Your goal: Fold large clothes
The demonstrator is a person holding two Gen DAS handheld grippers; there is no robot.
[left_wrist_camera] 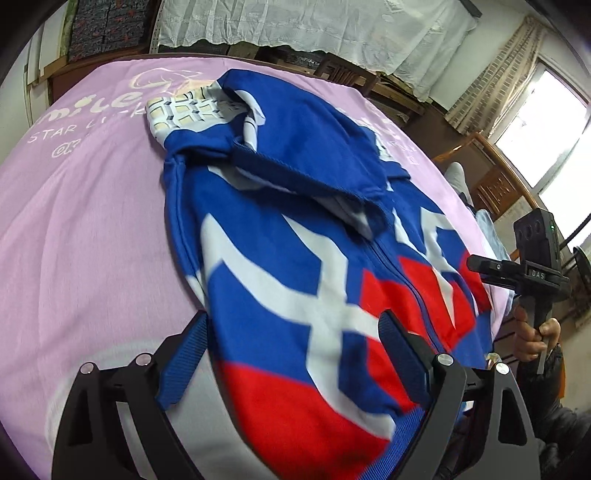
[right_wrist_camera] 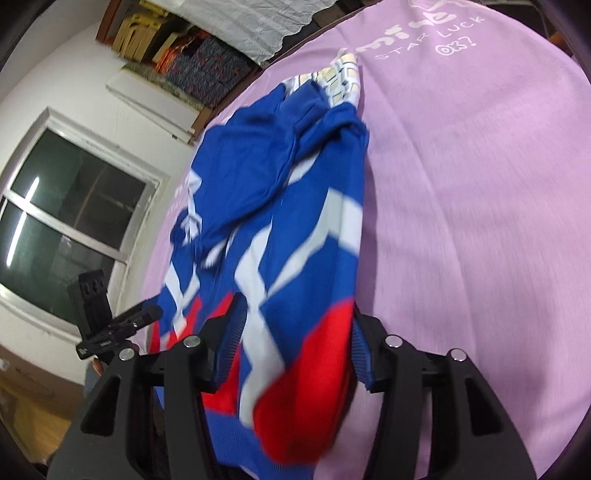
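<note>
Pink printed bedsheet (left_wrist_camera: 85,229) is covering the whole work surface, with white lettering near its far end; white lace curtains (left_wrist_camera: 295,22) and a bright window (left_wrist_camera: 546,122) are showing behind.

Left wrist view:
- Blue, white and red zip-front jacket (left_wrist_camera: 295,258) is lying lengthwise on the sheet, hem toward the camera, its upper part folded over in a loose blue mass.
- Pale checked cloth (left_wrist_camera: 184,110) is poking out at the jacket's far end.
- Left gripper (left_wrist_camera: 295,354), black with blue ribbed pads, is standing with its fingers apart, one on each side of the red hem area; the cloth is draping across the gap, and the pads are not visibly pinching it.
- Right gripper (left_wrist_camera: 491,269) is appearing at the right edge of the jacket, held by a hand (left_wrist_camera: 535,336); from this angle its jaw spacing cannot be told.

Right wrist view:
- Same jacket (right_wrist_camera: 280,206) is stretching away from the camera, red hem nearest, blurred.
- Right gripper (right_wrist_camera: 295,339) is straddling the hem with its fingers apart, cloth between the blue pads, no clamping visible.
- Left gripper (right_wrist_camera: 144,317) is showing at the jacket's left edge, before a dark window (right_wrist_camera: 74,229).
- Shelf of stacked fabrics (right_wrist_camera: 192,48) is sitting in the far corner.
</note>
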